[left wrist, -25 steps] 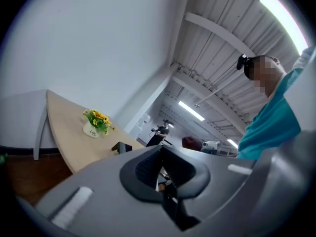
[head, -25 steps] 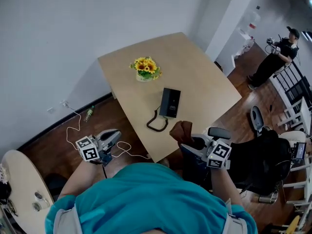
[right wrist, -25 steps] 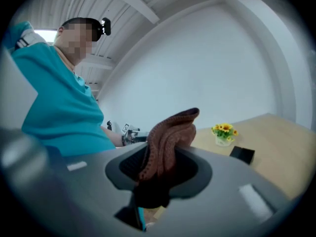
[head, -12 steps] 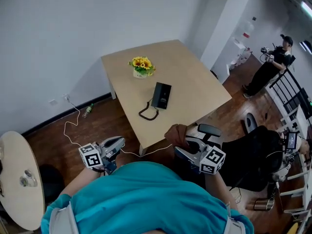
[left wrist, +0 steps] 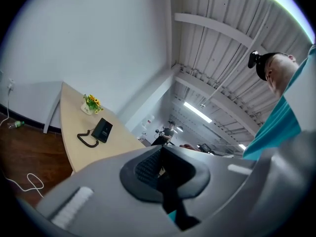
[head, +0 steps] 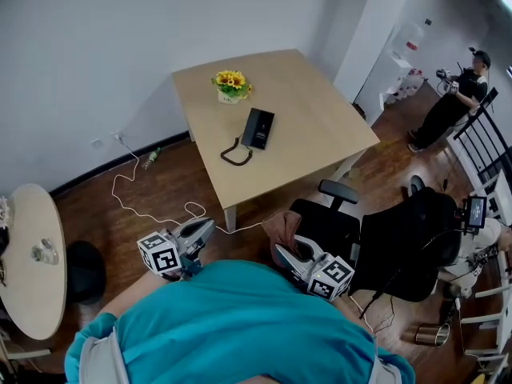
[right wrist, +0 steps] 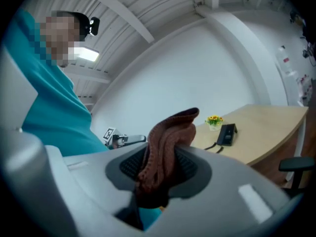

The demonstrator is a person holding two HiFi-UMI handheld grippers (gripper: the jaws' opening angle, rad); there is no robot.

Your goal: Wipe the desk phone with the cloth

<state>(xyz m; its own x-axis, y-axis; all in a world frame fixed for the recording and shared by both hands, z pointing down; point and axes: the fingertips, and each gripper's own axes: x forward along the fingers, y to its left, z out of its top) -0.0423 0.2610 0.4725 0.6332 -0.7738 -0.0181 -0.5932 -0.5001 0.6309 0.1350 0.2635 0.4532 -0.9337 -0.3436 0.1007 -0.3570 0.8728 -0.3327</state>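
Upper centre of the head view, phone (head: 258, 128) lies on table (head: 320, 118), well apart from both grippers. Right gripper (head: 286, 253) is clamped on the cloth (head: 280, 224); left gripper (head: 200, 232) is clenched, empty. Risk: the bunched cloth may snag the cord (head: 234, 154) and drag the phone. Versus earlier, the phone sits farther off.

My right gripper (right wrist: 159, 168) has its jaws pressed on the brown cloth (right wrist: 167, 142), whose folds stand up out of them. Beyond, on the pale wooden table (right wrist: 269, 132), the black desk phone (right wrist: 227, 134) lies near a pot of yellow flowers (right wrist: 214, 121). My left gripper (right wrist: 140, 139) shows at the left.
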